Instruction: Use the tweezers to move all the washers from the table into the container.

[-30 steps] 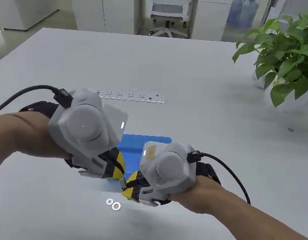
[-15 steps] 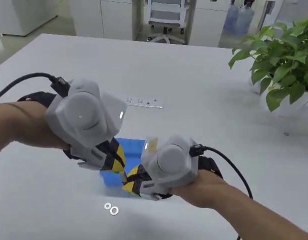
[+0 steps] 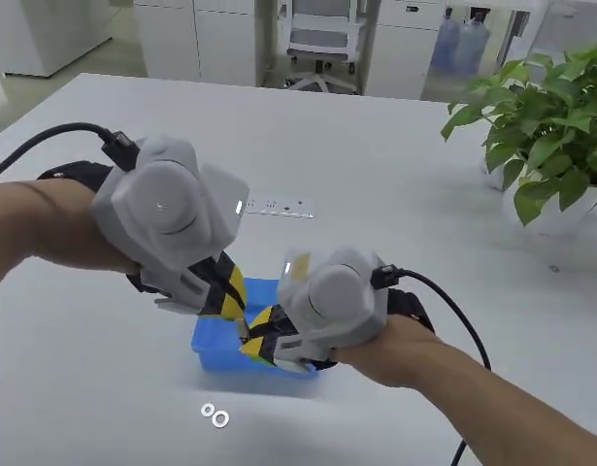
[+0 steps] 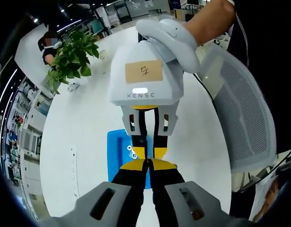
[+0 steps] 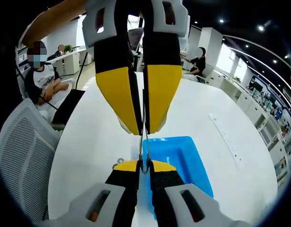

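Found the left gripper (image 3: 238, 316) at the left of the head view, raised over the blue container (image 3: 220, 367), jaws pressed together on the tweezers (image 5: 142, 149). Confirmed in the right gripper view: a thin metal strip pinched between the yellow pads above and again between the nearer pair below.

Logged two washers (image 3: 215, 416) on the table (image 3: 75, 388), side by side, outside the container and just beside its near wall, toward the person. Placed them below and slightly left of the meeting jaws. Noted two pale rings (image 4: 131, 151) against the blue in the left gripper view; judged likely inside the container, not verified.

Found the right gripper (image 3: 249, 346) right of centre, nose to nose with the left one, likewise clamped on the tweezers. Judged the tweezers' long axis to run from one gripper to the other, above the container and not toward the washers. Judged the right gripper marginally nearer the washers. Expect a tilt down and back toward the person before any pick.

Could not make out the tweezer tips or the direction of the working end: hidden between the pads. Container floor largely covered by both grippers in the head view.

Beyond the grippers: power strip (image 3: 275, 206). At far right: potted plant (image 3: 541, 126). Both well apart from the work.
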